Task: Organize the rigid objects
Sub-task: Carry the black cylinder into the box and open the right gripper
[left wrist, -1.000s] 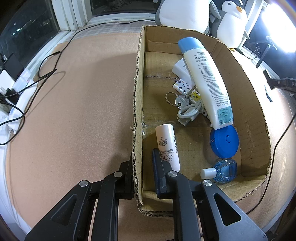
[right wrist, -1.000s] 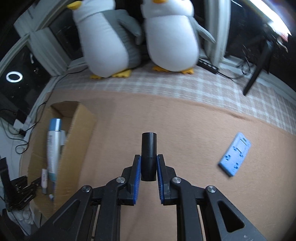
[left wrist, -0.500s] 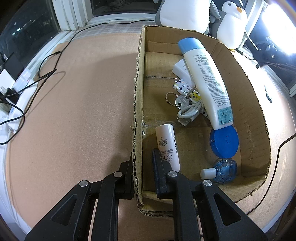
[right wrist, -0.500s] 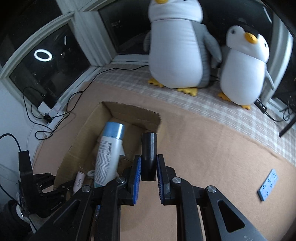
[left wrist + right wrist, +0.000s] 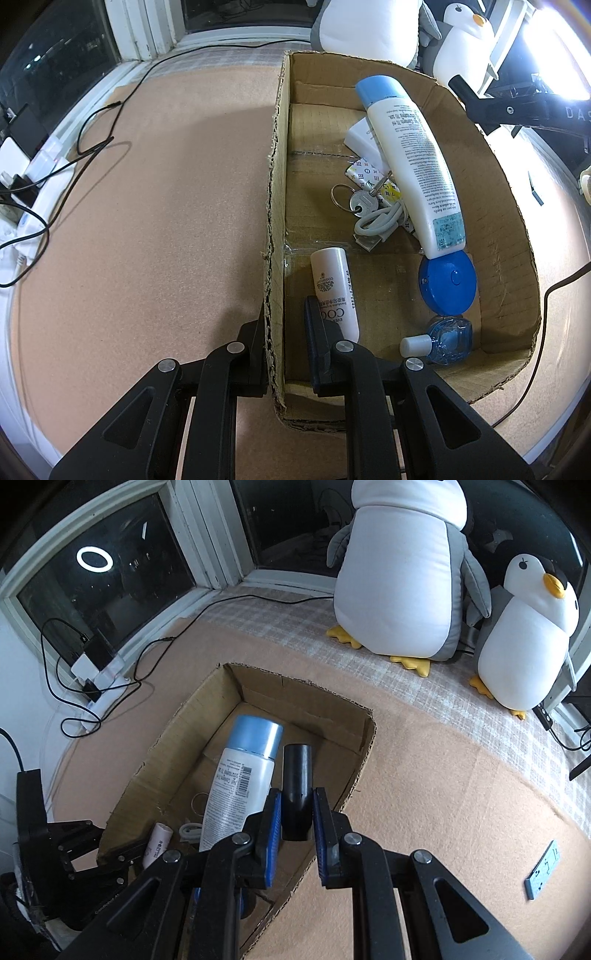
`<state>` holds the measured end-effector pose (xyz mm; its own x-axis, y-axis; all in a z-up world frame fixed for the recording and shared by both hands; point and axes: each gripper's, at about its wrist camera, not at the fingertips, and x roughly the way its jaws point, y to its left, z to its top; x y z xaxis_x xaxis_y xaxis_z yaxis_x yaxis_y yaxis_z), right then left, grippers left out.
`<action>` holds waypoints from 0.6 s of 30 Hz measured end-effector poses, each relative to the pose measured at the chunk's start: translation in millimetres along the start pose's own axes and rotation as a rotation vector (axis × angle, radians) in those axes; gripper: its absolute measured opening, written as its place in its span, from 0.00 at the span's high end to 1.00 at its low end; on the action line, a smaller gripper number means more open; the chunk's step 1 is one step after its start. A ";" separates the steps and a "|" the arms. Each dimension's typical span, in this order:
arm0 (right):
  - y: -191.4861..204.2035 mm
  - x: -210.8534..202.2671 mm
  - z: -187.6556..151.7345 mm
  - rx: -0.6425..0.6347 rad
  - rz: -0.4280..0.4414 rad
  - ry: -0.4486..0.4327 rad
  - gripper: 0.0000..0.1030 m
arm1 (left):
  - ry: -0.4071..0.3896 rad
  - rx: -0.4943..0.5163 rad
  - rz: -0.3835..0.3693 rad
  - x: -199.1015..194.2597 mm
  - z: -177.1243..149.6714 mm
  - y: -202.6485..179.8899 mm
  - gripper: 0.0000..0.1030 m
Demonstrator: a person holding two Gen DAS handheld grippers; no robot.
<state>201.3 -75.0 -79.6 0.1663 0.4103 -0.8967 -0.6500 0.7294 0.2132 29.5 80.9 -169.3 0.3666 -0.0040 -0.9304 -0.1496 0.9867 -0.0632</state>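
I carry the right hand-held gripper, its blue pads clamped on a short black cylinder, across the tan surface: a second ago only the box's near corner showed far to its left, and now the open cardboard box lies directly beneath and ahead of its fingertips. The cylinder hangs above the box's right-hand side, just beside the large white bottle with the blue cap already lying inside. My left hand-held gripper has not shifted; it stays pinched on the box's side wall, one finger outside and one inside, next to the small white tube. I judge the carry nearly complete: what remains is lowering and releasing. One blue flat piece lies well off to the right, outside the box.
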 end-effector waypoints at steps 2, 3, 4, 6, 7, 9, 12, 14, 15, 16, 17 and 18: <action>-0.5 -0.2 -0.7 -0.009 -0.006 0.002 0.86 | 0.000 0.000 0.000 -0.1 0.0 -0.8 0.87; 0.6 -0.1 -0.9 -0.014 -0.008 0.003 0.85 | 0.000 0.000 0.000 -0.1 0.0 -0.6 0.87; 2.3 0.3 -0.9 -0.020 -0.010 0.004 0.85 | 0.000 0.000 0.000 -0.1 0.0 -0.8 0.87; 4.3 0.4 -1.2 -0.028 -0.017 0.002 0.85 | 0.000 0.000 0.000 0.0 -0.1 -0.3 0.87; 4.9 0.7 -1.3 -0.032 -0.017 0.003 0.85 | 0.000 -0.001 0.000 -0.1 -0.1 -0.9 0.87; 5.4 0.9 -1.4 -0.031 -0.014 0.003 0.85 | -0.001 0.000 0.000 -0.1 -0.1 -0.8 0.87; 5.1 1.0 -1.3 -0.031 -0.011 0.003 0.83 | -0.001 -0.001 0.000 -0.8 0.1 -0.7 0.87; 5.5 1.0 -1.4 -0.029 -0.011 -0.002 0.79 | -0.001 0.000 0.000 -0.6 0.1 -0.9 0.87; 5.3 0.8 -1.3 -0.027 -0.009 -0.004 0.77 | -0.001 0.000 0.000 -0.5 0.1 -0.7 0.87; 5.4 0.6 -1.2 -0.025 -0.006 -0.006 0.76 | -0.001 0.000 0.000 -0.5 -0.1 -0.7 0.87; 5.7 0.4 -1.1 -0.024 -0.004 -0.007 0.76 | -0.001 0.000 0.000 -0.6 0.0 -1.0 0.87; 6.0 0.2 -1.0 -0.024 -0.003 -0.008 0.75 | -0.001 0.000 0.000 -0.6 0.0 -0.8 0.87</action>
<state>196.7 -71.0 -78.9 0.1738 0.4125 -0.8942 -0.6672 0.7172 0.2012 29.4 80.2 -168.8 0.3675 -0.0036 -0.9300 -0.1499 0.9867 -0.0630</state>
